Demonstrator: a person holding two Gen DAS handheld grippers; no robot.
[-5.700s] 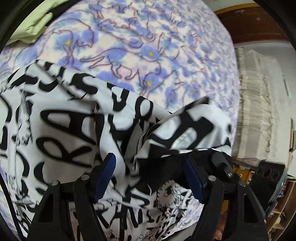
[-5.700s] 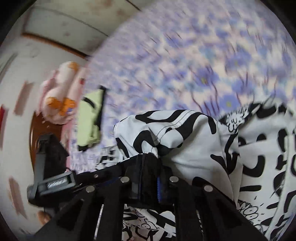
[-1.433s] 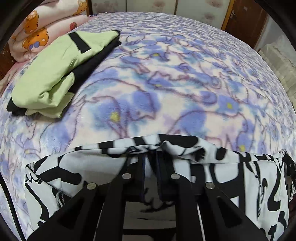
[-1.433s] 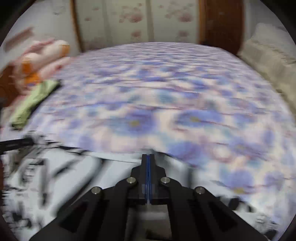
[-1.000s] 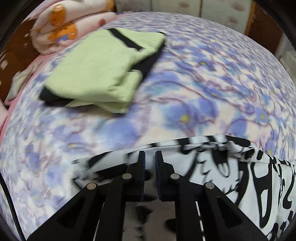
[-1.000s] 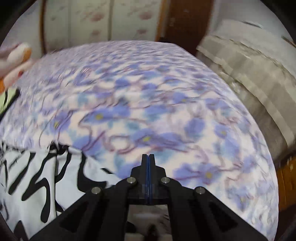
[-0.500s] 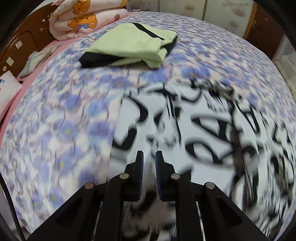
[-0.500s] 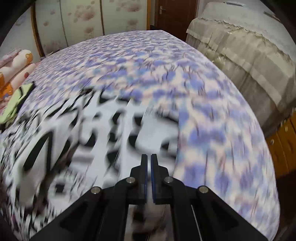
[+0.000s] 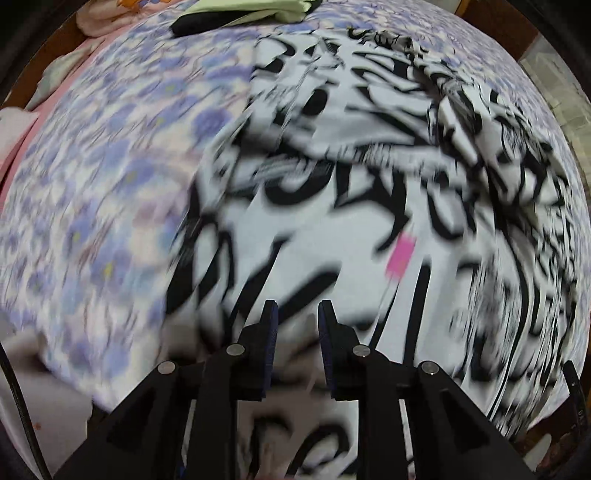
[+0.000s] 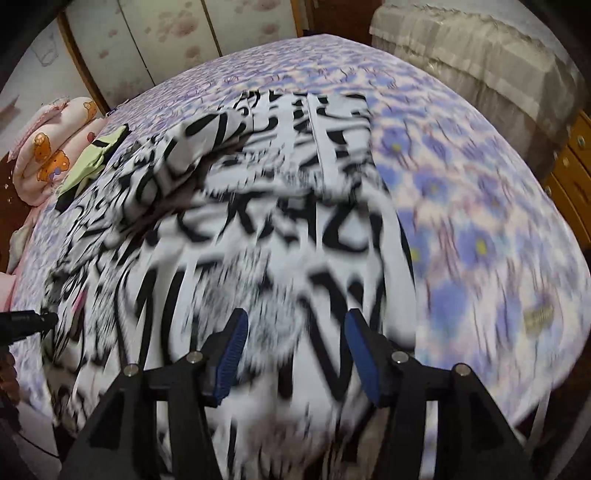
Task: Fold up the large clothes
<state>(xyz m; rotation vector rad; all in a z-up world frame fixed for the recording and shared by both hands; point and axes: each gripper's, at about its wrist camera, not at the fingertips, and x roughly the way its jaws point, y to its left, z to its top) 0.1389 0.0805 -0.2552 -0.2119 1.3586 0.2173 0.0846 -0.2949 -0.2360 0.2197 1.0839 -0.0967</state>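
A large white garment with bold black lettering (image 9: 351, 184) lies spread over the bed, blurred by motion, with a small pink patch on it. It also fills the right wrist view (image 10: 240, 240). My left gripper (image 9: 295, 314) hangs over its near edge with the jaws a little apart and nothing between them. My right gripper (image 10: 291, 328) is wide open and empty above the near right part of the garment. The tip of the left gripper shows at the left edge of the right wrist view.
The bed has a purple flowered blanket (image 10: 461, 203). A folded green and black garment (image 9: 251, 11) lies at the far side, also in the right wrist view (image 10: 92, 162). A pink teddy-print quilt (image 10: 48, 147) lies rolled beyond. A beige covered piece of furniture (image 10: 480, 48) stands to the right.
Both grippers were shut on the garment's edge half a second ago; now both have opened and let it go. The garment has dropped flat on the bed and both cameras have pulled back.
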